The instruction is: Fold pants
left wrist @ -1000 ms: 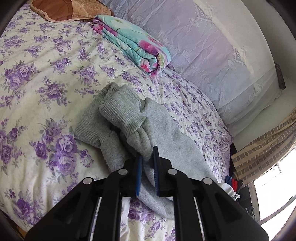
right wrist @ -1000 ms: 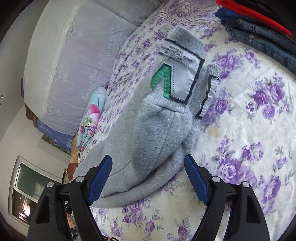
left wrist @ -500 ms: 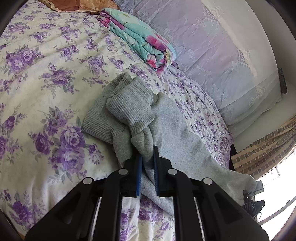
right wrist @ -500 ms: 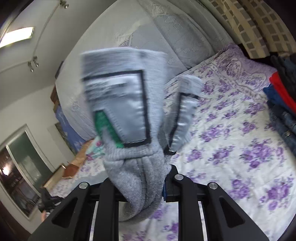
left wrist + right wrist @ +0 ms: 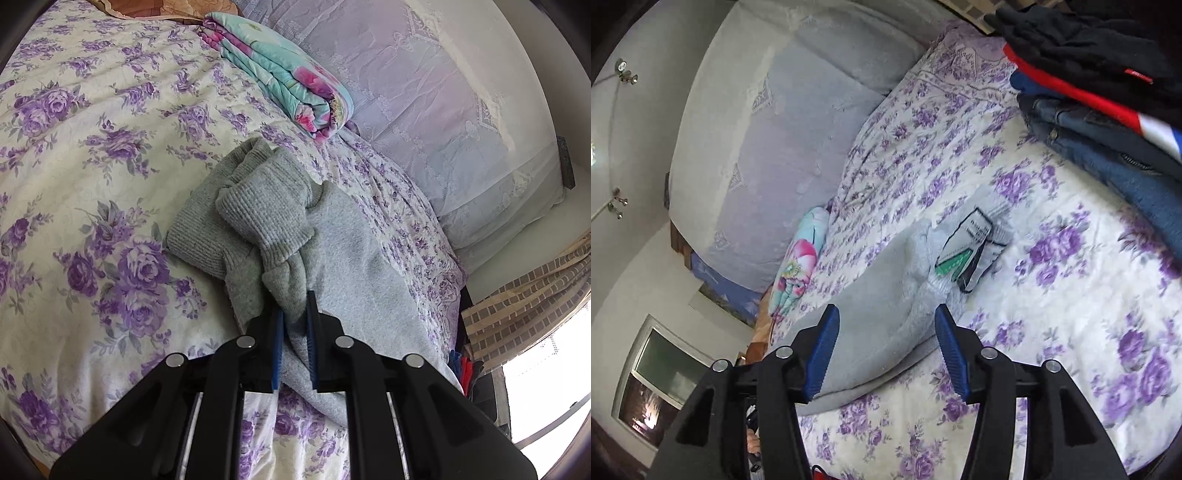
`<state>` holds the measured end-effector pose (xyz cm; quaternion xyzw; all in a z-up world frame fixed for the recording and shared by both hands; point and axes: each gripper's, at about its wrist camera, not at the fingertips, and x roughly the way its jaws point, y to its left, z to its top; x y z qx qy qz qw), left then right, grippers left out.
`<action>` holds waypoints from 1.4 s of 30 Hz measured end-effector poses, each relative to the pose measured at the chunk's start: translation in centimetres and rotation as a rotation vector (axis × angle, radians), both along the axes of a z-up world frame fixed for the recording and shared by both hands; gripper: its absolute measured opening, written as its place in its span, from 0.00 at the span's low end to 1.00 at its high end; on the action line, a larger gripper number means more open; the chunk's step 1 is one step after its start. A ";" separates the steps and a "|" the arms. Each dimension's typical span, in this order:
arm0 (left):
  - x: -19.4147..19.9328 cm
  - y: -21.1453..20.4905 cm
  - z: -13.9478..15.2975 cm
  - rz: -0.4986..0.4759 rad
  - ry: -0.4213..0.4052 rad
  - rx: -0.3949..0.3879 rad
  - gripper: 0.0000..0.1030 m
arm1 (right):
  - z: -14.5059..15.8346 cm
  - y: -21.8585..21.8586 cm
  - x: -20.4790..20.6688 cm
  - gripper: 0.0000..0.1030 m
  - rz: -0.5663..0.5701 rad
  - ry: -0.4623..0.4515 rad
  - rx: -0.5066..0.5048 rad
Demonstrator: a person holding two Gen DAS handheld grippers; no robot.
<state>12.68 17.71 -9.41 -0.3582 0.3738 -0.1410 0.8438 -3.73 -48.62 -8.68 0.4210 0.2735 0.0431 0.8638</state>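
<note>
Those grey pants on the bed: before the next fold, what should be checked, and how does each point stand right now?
1. Left gripper clamped on the grey pants: ok.
2. Right gripper let go of the waistband, jaws just opened, nothing pinched: ok.
3. Waistband lies on the bedsheet: ok.
4. Legs laid flat: not ok, cuffs bunched.
5. Folded clothes stack apart from the pants: ok.
6. Fabric under the right gripper smooth: cannot tell.

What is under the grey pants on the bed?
The grey pants lie directly on the purple-flowered bedsheet, which shows all around them. The sheet beneath the fabric is covered, so anything there cannot be seen. The left hand-held gripper pinches a fold of them.
</note>
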 end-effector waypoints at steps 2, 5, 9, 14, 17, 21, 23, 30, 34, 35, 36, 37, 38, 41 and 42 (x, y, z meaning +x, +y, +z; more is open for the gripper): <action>0.0 0.0 0.0 -0.003 0.003 0.002 0.10 | -1.2 0.5 0.5 0.31 -0.002 0.028 0.023; 0.0 0.0 0.0 -0.005 0.003 0.001 0.10 | -2.4 0.6 1.5 0.11 -0.002 0.050 0.037; -0.4 -0.1 0.7 -0.023 -0.022 0.011 0.10 | -1.8 0.5 0.8 0.06 0.006 -0.022 0.052; -1.0 -0.7 4.0 -0.059 -0.101 0.026 0.09 | 0.9 -0.1 1.1 0.06 0.046 -0.100 0.124; -0.2 -1.0 5.8 -0.066 -0.118 0.026 0.08 | 2.9 -1.1 3.0 0.06 0.065 -0.134 0.172; 2.2 -1.2 8.2 -0.056 -0.145 0.008 0.07 | 5.8 -2.5 6.7 0.06 0.077 -0.164 0.166; 4.0 -1.5 9.3 -0.060 -0.153 0.015 0.07 | 6.4 -3.6 9.0 0.06 0.075 -0.157 0.176; 15.2 -4.7 11.7 -0.049 -0.118 0.121 0.07 | 6.6 -6.3 20.9 0.06 0.041 -0.045 0.130; 22.7 -6.2 11.1 -0.015 -0.066 0.170 0.08 | 5.4 -7.0 28.5 0.06 0.004 0.004 0.088; 24.6 -6.5 10.3 -0.012 -0.042 0.177 0.08 | 4.5 -7.2 30.4 0.06 -0.004 0.031 0.091; 26.3 -6.6 9.3 -0.007 -0.011 0.192 0.08 | 3.4 -7.2 32.5 0.07 0.007 0.068 0.081; 27.9 -6.5 8.1 0.008 0.031 0.195 0.08 | 2.4 -7.2 34.3 0.10 0.013 0.102 0.062; 29.2 -6.3 6.6 0.015 0.077 0.173 0.09 | 1.2 -7.2 35.7 0.16 0.000 0.139 0.042; 30.8 -5.1 3.4 0.035 0.170 0.127 0.11 | -0.4 -7.2 37.1 0.49 -0.046 0.174 -0.007; 30.6 -4.5 3.1 0.043 0.172 0.116 0.13 | -0.3 -7.1 37.1 0.49 -0.035 0.166 -0.017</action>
